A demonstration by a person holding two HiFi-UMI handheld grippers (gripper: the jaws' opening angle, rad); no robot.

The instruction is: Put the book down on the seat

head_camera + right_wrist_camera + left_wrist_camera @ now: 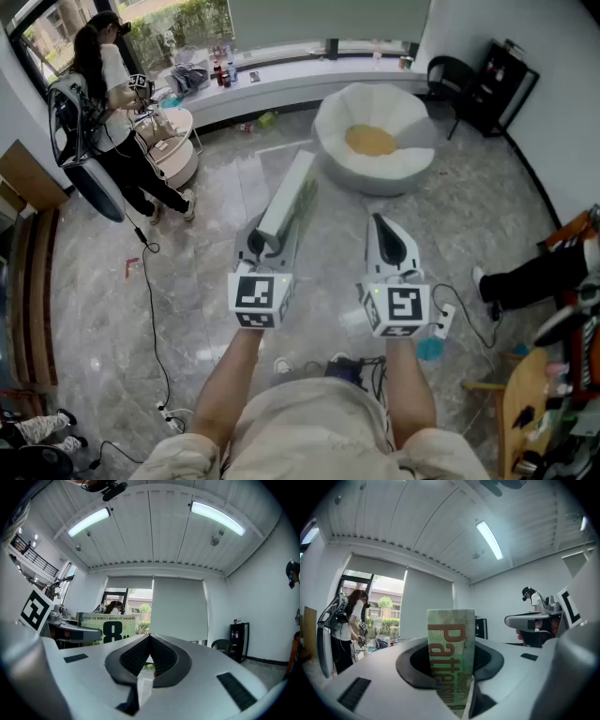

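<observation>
A thick book (289, 199) with a green-and-white spine sticks forward out of my left gripper (262, 246), which is shut on its near end. In the left gripper view the book (451, 653) stands upright between the jaws of that gripper (451, 672), its spine lettering towards the camera. The seat (330, 117), a round white bean-bag chair with a yellow cushion (370, 141), lies on the floor ahead, beyond the book's far end. My right gripper (379, 225) is held level beside the left, shut and empty. In the right gripper view, that gripper (149, 645) has the book (105, 629) to its left.
A person (112, 103) stands at the back left by a round side table (178, 141). A black chair (452, 75) and dark cabinet (502, 80) stand at the back right. Cables (150, 309) trail over the marble floor. Someone's leg (534, 277) and a wooden table (525, 398) are at the right.
</observation>
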